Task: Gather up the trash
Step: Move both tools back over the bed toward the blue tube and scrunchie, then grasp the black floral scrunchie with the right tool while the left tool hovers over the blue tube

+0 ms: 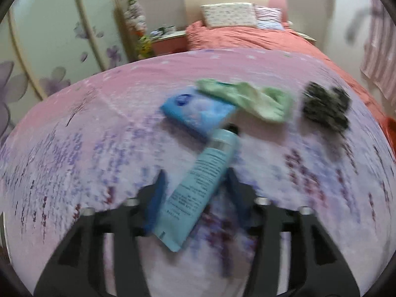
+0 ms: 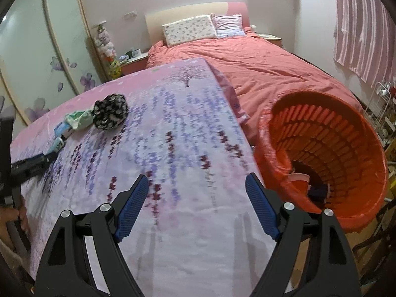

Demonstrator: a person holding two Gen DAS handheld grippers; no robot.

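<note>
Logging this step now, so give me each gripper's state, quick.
Left gripper: jaws around the light blue tube; whether it is gripped cannot be told.
Right gripper: open, holding nothing, above the floral cloth.

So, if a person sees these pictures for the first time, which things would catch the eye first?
Probably the orange basket, tilted at the right edge of the flowered table cover, by the red bed. Next, the light blue tube lying between the fingers of the open left gripper, with a blue packet, a green cloth and a black-and-white scrunchie beyond it.
</note>
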